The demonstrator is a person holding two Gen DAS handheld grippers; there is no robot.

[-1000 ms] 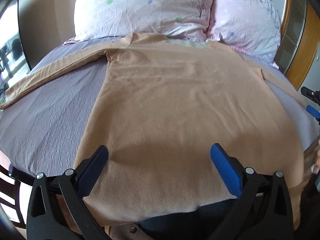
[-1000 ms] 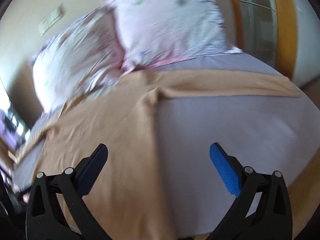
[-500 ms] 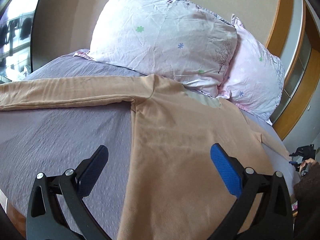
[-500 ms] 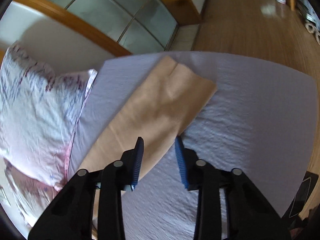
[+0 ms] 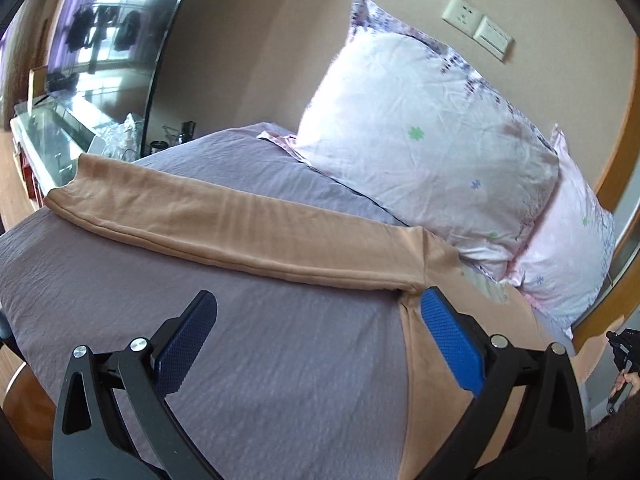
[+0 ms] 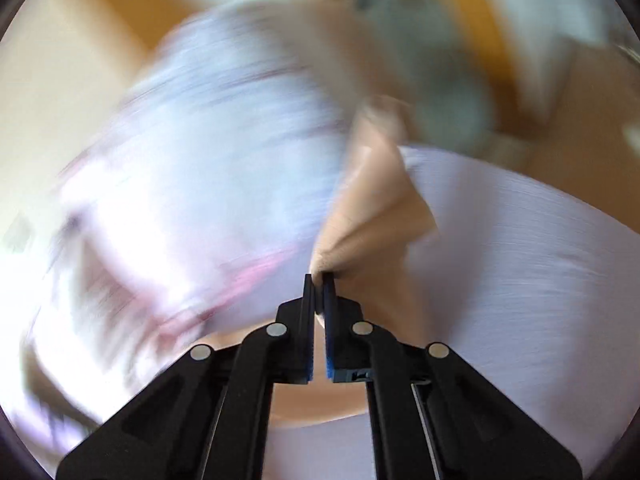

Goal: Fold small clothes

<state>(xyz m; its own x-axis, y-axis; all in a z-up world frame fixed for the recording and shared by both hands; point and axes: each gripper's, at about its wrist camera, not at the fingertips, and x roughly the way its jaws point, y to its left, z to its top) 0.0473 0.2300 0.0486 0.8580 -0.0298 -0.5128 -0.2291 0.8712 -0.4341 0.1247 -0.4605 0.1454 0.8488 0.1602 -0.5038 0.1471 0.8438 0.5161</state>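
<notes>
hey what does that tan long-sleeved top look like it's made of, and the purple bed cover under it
Tan long-sleeved top: probably a thin, stretchy knit, matte; fine ribbing runs across the sleeve, which lies limp and flat. Purple bed cover: seemingly woven cotton or a blend, matte, with a fine crinkled texture. Neither fibre can be confirmed from looks alone.

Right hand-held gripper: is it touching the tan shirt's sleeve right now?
Touching. The right wrist view shows the right hand-held gripper shut, with the tan sleeve pinched between its blue pads and bunching out from the tips, despite the motion blur.
</notes>
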